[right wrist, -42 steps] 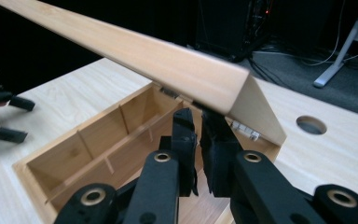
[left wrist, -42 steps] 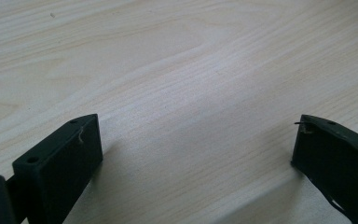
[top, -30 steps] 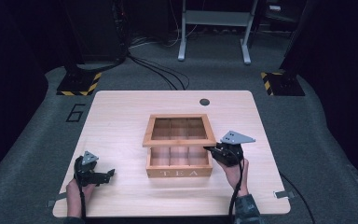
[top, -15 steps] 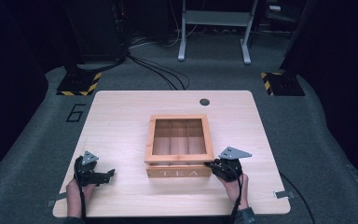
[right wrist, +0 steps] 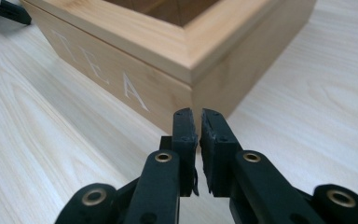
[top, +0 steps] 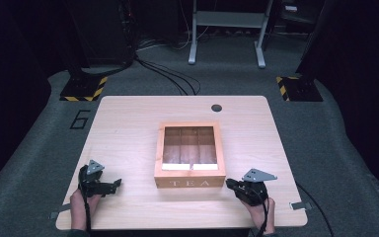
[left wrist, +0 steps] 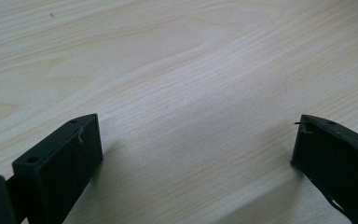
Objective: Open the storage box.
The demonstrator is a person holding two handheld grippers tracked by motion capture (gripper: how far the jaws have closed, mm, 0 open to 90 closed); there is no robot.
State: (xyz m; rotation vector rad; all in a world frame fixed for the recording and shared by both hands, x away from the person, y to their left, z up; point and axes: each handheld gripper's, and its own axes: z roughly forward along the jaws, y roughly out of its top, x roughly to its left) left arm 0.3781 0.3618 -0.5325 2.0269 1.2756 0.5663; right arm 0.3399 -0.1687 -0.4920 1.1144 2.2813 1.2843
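Two black grippers are seen, the left gripper (top: 114, 184) and the right gripper (top: 230, 184), each topped by a grey three-cornered plate. Brass-coloured rivets are spotted along the right one's linkage, block-shaped black pads are shown, and a black cable is trailed behind.

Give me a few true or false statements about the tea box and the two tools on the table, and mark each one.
1. The right tool has its jaws shut with nothing between them. True.
2. The left tool grips the tea box. False: its jaws stand open over bare table.
3. The tea box's lid is closed. True.
4. The box reads COFFEE on its front. False: it reads TEA.
5. The right tool sits near the box's front right corner. True.
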